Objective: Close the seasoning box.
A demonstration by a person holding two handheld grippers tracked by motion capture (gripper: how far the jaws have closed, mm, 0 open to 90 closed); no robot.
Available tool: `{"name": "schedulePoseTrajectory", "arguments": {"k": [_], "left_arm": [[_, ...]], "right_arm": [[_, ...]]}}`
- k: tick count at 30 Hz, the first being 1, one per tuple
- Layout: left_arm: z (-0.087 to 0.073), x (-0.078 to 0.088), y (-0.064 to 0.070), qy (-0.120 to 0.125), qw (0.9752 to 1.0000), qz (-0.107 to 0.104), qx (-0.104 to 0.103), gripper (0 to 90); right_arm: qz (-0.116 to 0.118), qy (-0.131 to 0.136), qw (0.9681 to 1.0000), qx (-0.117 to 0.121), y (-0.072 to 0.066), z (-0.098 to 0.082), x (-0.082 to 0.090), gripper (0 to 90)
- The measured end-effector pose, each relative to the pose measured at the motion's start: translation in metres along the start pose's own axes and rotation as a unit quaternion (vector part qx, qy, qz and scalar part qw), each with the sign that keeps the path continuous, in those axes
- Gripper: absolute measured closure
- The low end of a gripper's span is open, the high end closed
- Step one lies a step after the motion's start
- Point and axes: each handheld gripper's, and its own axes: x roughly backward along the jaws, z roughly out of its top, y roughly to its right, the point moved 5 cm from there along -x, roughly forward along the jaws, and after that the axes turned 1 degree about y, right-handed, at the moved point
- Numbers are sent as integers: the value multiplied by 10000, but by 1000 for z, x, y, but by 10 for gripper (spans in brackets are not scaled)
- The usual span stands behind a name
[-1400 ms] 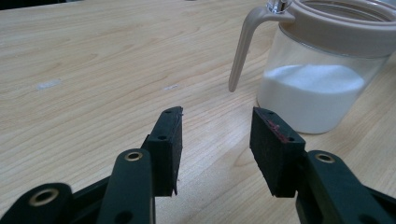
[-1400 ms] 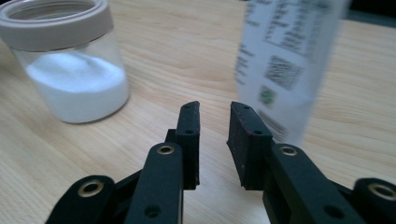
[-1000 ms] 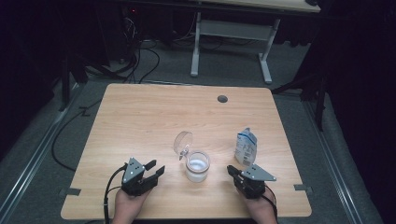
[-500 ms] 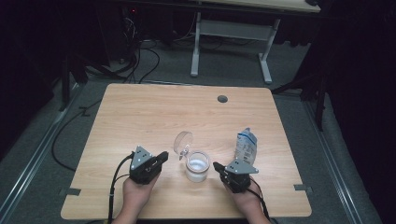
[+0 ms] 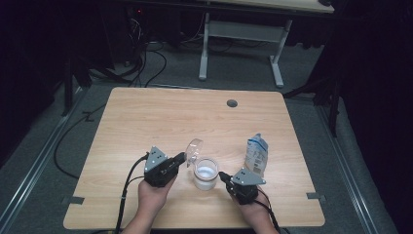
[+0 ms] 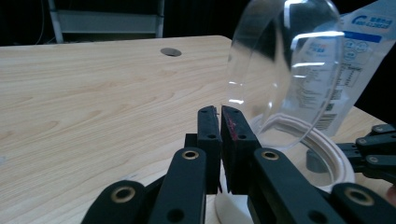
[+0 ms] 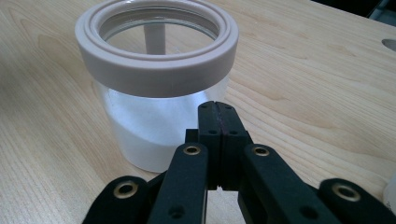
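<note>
Both tongs closed in on jar, half-full of white powder, lid up.

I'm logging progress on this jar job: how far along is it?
Done: the jar is open, its clear lid tipped up on the hinge. It holds white powder low down. In hand: the left gripper, whose jaws have just been closing, sits at the lid's base; whether it pinches anything I can't tell. The right gripper is shut beside the jar. Left: the pouch stands untouched.
</note>
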Motion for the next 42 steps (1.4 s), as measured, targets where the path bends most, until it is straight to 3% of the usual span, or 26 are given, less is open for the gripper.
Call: {"name": "schedulePoseTrajectory", "arguments": {"k": [5,8,12,16,17,18,19,21,25,33,42], "left_arm": [[-1,-2,12,-20,9998,-103,-158,864],[-3,-1,13,-27,9998,-82,-200,863],[-11,9,2,-106,9996,65,-243,851],[-33,29,-20,-302,9982,410,-314,824],[-39,34,-26,-338,9979,485,-258,815],[-44,35,-28,-207,9984,517,15,795],[-52,44,-40,-375,9973,615,-104,785],[-62,53,-52,-412,9963,760,10,755],[-64,68,-67,-251,9948,954,262,717],[-64,75,-74,-209,9940,1022,316,698],[-62,74,-74,-181,9945,975,326,698]], "right_arm": [[-17,11,10000,9,0,0,0,900],[-23,16,10000,16,0,0,0,900],[-33,13,10000,2,1,-1,0,900],[-54,98,9999,-88,7,2,1,900],[-75,113,9999,-88,8,3,1,900],[-89,137,9998,-78,10,5,1,900],[-102,154,9998,-96,11,7,1,900],[-120,213,9996,-112,13,12,0,900],[-86,258,9996,-57,11,18,-3,900],[-57,292,9996,-19,6,16,3,900],[163,341,9992,158,-16,14,10,900]]}}
